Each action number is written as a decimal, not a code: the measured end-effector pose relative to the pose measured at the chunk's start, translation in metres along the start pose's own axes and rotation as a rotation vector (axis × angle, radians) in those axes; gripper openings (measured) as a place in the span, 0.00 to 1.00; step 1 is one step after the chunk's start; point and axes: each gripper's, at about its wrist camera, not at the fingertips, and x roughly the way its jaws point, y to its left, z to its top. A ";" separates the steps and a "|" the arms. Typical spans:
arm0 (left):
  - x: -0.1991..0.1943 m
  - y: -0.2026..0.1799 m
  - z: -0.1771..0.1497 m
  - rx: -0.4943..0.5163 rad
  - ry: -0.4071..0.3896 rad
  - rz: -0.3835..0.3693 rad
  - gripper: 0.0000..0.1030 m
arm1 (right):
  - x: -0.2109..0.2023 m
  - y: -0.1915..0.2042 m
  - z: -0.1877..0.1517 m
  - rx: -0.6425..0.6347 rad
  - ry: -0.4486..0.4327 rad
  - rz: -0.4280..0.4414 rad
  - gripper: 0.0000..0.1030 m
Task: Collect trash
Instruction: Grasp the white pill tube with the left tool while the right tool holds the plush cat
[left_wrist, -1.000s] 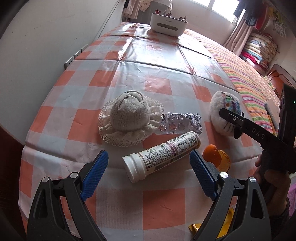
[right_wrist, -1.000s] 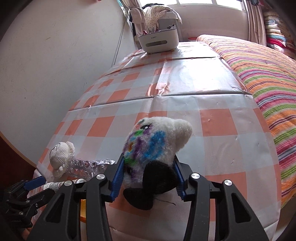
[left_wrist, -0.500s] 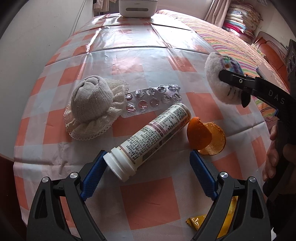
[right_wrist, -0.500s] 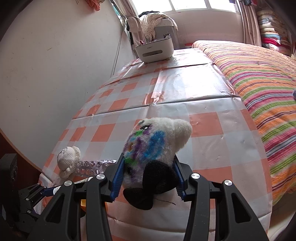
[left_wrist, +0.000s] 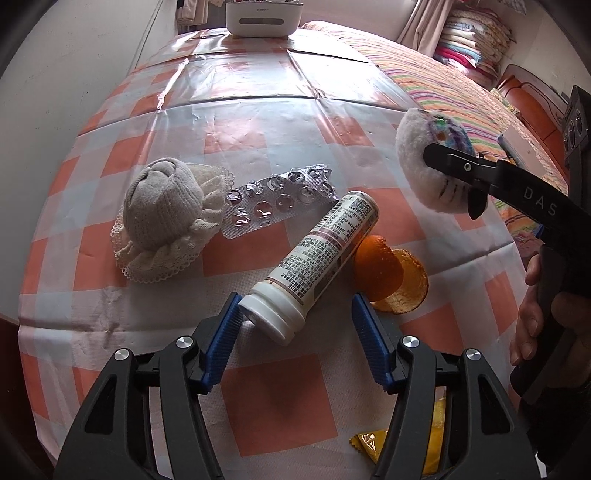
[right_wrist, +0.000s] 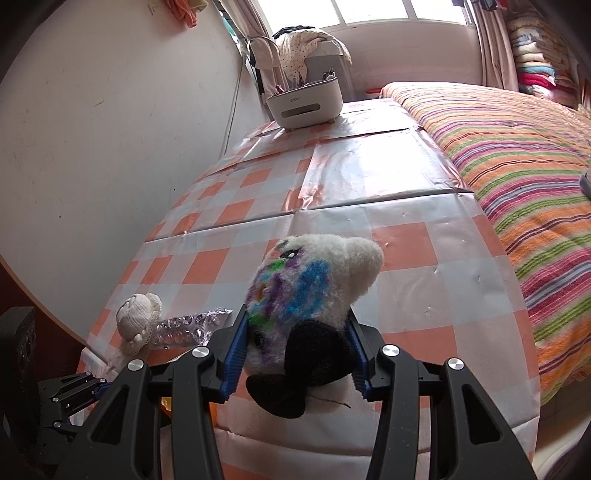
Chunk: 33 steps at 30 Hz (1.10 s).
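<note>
Tablet tube (left_wrist: 317, 258), smooth cylinder, between closing left fingers (left_wrist: 221, 341); right fingers (right_wrist: 236, 345) grip fluffy toy (right_wrist: 314, 291).

1. The left gripper (left_wrist: 295, 332) is a black plastic frame with two angular arms, each bearing two round silver screw heads.
2. Its fingers (left_wrist: 221, 343) carry ribbed blue pads.
3. The right gripper (right_wrist: 295, 350) has the same black arms, silver screws and blue ribbed pads.
4. Seen from the left wrist, its black arm is marked "DAS" in pale letters.
</note>
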 end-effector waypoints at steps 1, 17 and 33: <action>0.001 -0.002 0.001 0.004 0.004 -0.004 0.69 | -0.001 0.000 0.000 -0.001 -0.003 0.000 0.44; 0.011 -0.015 0.016 0.020 -0.014 0.062 0.39 | -0.019 -0.017 0.002 0.017 -0.036 -0.009 0.44; -0.014 -0.020 0.013 -0.060 -0.142 0.030 0.30 | -0.038 -0.021 0.003 0.000 -0.097 -0.021 0.44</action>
